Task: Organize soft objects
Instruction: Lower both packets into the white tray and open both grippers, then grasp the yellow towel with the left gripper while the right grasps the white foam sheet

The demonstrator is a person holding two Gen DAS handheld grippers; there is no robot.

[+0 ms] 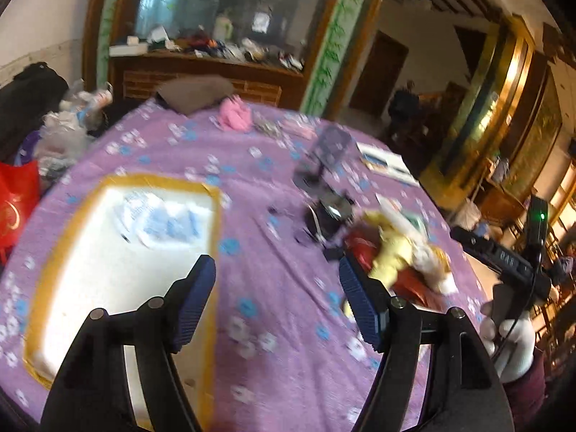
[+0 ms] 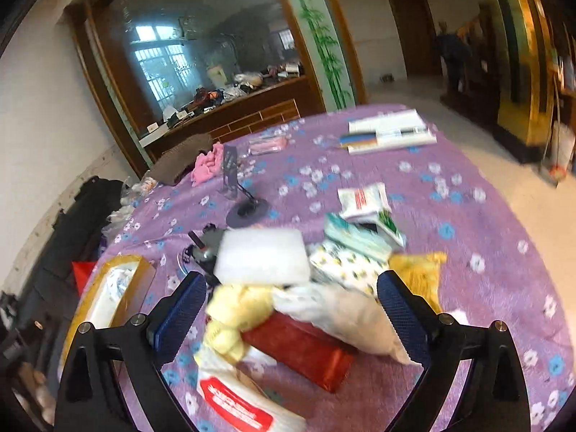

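A pile of soft things lies on the purple flowered cloth point(image 2: 468, 216): a white foam block point(image 2: 264, 255), a pale yellow plush point(image 2: 237, 309), a cream pouch point(image 2: 345, 316), a red pouch point(image 2: 306, 352) and a patterned packet point(image 2: 345, 262). My right gripper point(image 2: 291, 313) is open and empty, hovering just in front of the pile. My left gripper point(image 1: 277, 298) is open and empty above the cloth, between the yellow-rimmed white box point(image 1: 118, 252) on its left and the pile point(image 1: 392, 252) on its right. The box holds a blue-white packet point(image 1: 162, 221).
A pink cloth point(image 1: 235, 113), a brown cushion point(image 1: 196, 95), a phone stand point(image 2: 244, 205), a black device point(image 1: 329, 214), booklets point(image 2: 388, 131) and tissue packs point(image 2: 363, 199) lie on the table. Bags point(image 1: 21, 198) stand at the left edge. A gloved hand point(image 1: 511, 338) shows at right.
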